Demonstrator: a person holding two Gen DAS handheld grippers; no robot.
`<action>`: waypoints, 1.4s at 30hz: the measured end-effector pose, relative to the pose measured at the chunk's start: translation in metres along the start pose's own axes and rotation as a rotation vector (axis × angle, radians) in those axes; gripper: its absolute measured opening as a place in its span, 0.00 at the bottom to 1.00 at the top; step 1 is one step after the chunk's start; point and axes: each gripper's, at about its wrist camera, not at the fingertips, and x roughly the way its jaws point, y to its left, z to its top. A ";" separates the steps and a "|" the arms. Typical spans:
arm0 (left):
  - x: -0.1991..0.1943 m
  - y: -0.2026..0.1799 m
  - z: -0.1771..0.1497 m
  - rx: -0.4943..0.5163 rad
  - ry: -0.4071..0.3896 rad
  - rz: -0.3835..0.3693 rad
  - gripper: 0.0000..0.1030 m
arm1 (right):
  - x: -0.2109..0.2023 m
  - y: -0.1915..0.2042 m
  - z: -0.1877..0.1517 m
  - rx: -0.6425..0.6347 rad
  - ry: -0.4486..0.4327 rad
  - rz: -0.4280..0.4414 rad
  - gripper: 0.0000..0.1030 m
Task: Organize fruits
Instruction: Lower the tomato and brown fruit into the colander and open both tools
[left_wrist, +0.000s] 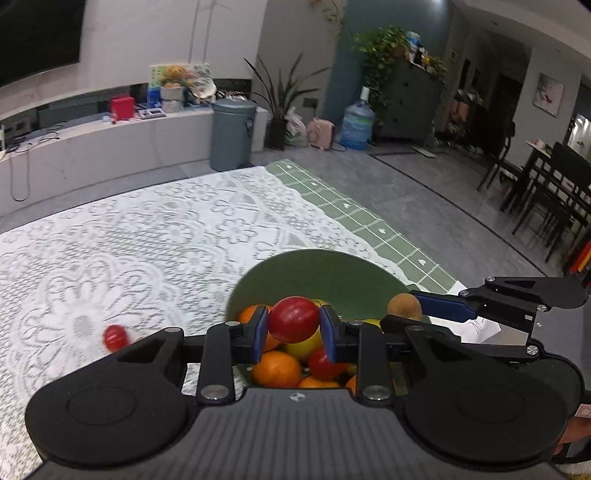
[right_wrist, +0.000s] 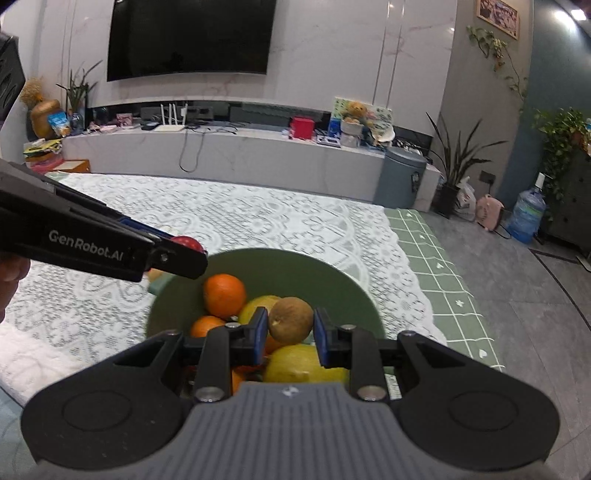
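Note:
A green bowl (left_wrist: 332, 273) on the lace tablecloth holds oranges (left_wrist: 276, 368), yellow fruits and red fruits. My left gripper (left_wrist: 294, 328) is shut on a red apple (left_wrist: 293, 319) above the bowl. My right gripper (right_wrist: 290, 328) is shut on a brown round fruit (right_wrist: 290, 319) above the same bowl (right_wrist: 295, 269), over an orange (right_wrist: 224, 295) and a yellow fruit (right_wrist: 304, 363). The right gripper and its brown fruit (left_wrist: 404, 306) show at the right of the left wrist view. The left gripper's arm (right_wrist: 92, 243) crosses the left of the right wrist view with the apple (right_wrist: 188, 242).
A small red fruit (left_wrist: 115, 336) lies on the white lace tablecloth (left_wrist: 147, 240) left of the bowl. A green checked mat (right_wrist: 443, 280) covers the table's right edge. Beyond are a TV bench, a grey bin (right_wrist: 402, 177) and dining chairs (left_wrist: 546, 184).

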 end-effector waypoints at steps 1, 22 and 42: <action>0.004 -0.002 0.002 0.004 0.007 -0.007 0.33 | 0.003 -0.003 0.000 -0.006 0.007 -0.005 0.23; 0.095 -0.031 0.038 0.107 0.188 -0.030 0.33 | 0.069 -0.030 0.011 -0.107 0.156 0.006 0.22; 0.139 -0.018 0.039 0.104 0.316 -0.007 0.33 | 0.108 -0.030 0.012 -0.133 0.264 0.042 0.22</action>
